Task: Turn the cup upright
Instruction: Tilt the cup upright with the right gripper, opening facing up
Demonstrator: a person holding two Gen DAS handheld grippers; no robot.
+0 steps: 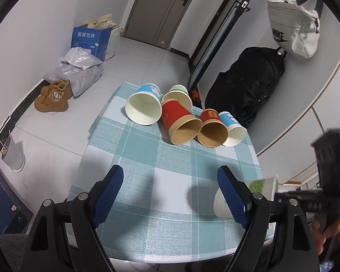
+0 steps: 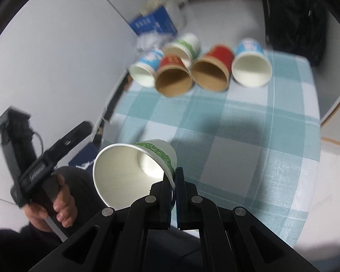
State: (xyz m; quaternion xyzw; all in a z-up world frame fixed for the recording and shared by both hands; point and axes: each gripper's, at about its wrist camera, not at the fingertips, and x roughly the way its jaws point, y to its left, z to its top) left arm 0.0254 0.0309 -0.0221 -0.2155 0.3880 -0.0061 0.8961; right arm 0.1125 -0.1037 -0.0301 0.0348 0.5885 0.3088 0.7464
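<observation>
While the right hand-held gripper [image 2: 175, 176] pinches the cup [image 2: 133, 170] by its rim, it hangs tilted.
Light, crushable paper wants gentle pressure; the left hand-held gripper [image 1: 170, 190] gapes empty above the tabletop [image 1: 147, 158].

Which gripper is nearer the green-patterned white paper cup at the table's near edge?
Right. The right gripper has its jaws pinched on the rim of the green-patterned white paper cup; the left gripper sits open beside it, not touching.

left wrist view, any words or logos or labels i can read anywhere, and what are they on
"NIKE", partly cut off, on the white bag hanging on the wall.
"套装勿拆" on the blue box on the floor; the smaller print below it is too small to read.
Label on the red cup: characters too small to read.
Prints on the other red cup, blue cups and shipping bags: unreadable.
</observation>
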